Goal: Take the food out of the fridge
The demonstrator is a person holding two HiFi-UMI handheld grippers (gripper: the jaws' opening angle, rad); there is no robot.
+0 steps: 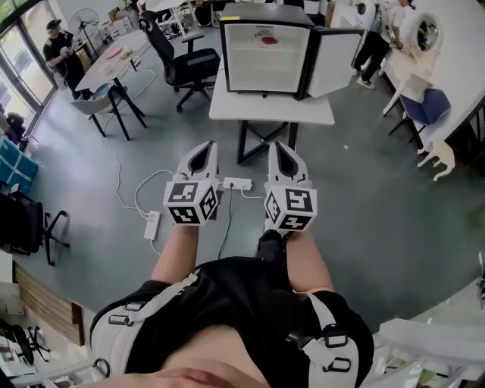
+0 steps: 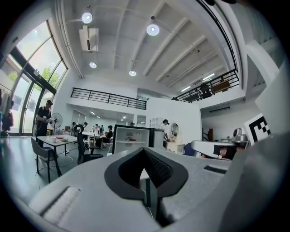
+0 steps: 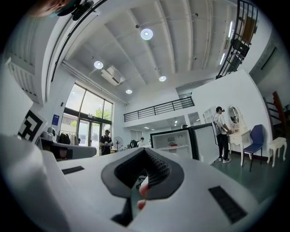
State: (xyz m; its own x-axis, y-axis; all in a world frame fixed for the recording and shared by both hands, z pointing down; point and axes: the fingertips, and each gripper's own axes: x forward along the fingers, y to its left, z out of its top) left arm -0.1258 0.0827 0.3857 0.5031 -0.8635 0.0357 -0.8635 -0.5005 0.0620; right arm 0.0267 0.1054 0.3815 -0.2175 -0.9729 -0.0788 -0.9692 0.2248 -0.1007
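Far beyond left gripper and right gripper, food sits in the fridge.

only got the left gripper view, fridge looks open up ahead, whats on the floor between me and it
observer: a white power strip with cables lies on the floor, right in your path.
operator: whats the right claw doing
observer: the right claw is shut.
operator: and what is the fridge sitting on
observer: the fridge stands on a white table.
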